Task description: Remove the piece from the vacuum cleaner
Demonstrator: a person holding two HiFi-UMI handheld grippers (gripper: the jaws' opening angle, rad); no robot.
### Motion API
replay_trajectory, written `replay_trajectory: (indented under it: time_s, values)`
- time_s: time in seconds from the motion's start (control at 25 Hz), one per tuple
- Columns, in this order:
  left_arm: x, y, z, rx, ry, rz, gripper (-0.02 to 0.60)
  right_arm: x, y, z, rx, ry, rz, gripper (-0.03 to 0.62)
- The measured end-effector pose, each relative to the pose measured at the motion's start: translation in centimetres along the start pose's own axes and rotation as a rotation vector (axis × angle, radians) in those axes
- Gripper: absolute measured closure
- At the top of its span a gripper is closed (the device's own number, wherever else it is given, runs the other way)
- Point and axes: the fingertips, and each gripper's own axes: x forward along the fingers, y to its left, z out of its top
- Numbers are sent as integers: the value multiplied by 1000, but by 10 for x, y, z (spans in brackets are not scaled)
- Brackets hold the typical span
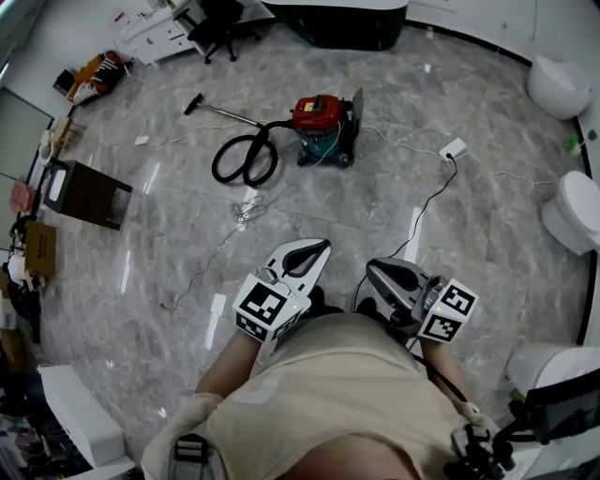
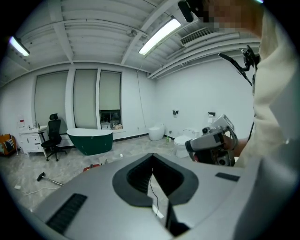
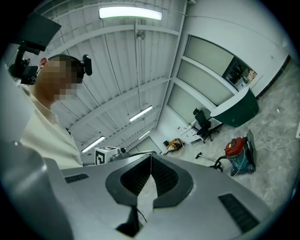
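The vacuum cleaner (image 1: 323, 127), red on top with a teal body, stands on the marble floor well ahead of me. Its black hose (image 1: 246, 159) coils to its left, and the metal wand with the floor nozzle (image 1: 220, 111) lies beyond that. I hold both grippers close to my chest, far from the vacuum. The left gripper (image 1: 319, 246) (image 2: 152, 157) is shut with nothing in it. The right gripper (image 1: 375, 267) (image 3: 151, 157) is also shut and empty. The right gripper view shows the vacuum cleaner (image 3: 239, 152) small at the right.
A white power strip (image 1: 453, 148) with a black cable lies right of the vacuum. A tangle of thin wire (image 1: 248, 208) lies on the floor nearer me. A green bathtub (image 1: 342, 23) and an office chair (image 1: 220, 28) stand at the back, toilets (image 1: 577, 211) at the right, a brown box (image 1: 89, 192) at the left.
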Motion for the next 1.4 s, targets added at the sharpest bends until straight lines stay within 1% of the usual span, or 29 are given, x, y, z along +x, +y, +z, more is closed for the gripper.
replay_trajectory:
  time_s: [0.12,0.24,0.32,0.44,0.56,0.64,0.72,0.96,1.08,1.28,1.4]
  values:
    - [2,7,-5,-3,15,12,588,9,-6,-9,18,50,16,591]
    - [2,13,-13,-29,16,7,588,21,-8,-17,0,97,14,591]
    - [4,19,-17,-41,24,-16,588,30,-12,-15,-39,101,-24,591]
    - [17,29,-16,-53,19,-73,588,35,-30,-3,-109,78,-136,591]
    - [27,49,-7,-50,-28,-107,588,43,-48,8,-95,66,-199,591]
    - [30,67,-3,-53,-49,-118,588,58,-57,11,-101,81,-222,591]
    - [30,88,-2,-66,-54,-126,588,78,-60,16,-130,98,-235,591]
    - [35,144,1,-116,-85,-131,588,133,-73,32,-197,133,-245,591]
    - [41,162,5,-112,-100,-167,588,147,-83,39,-225,129,-289,591]
    - [40,193,13,-88,-133,-218,588,167,-97,47,-221,80,-387,591]
    - [34,213,13,-96,-159,-231,588,189,-102,41,-229,117,-405,591]
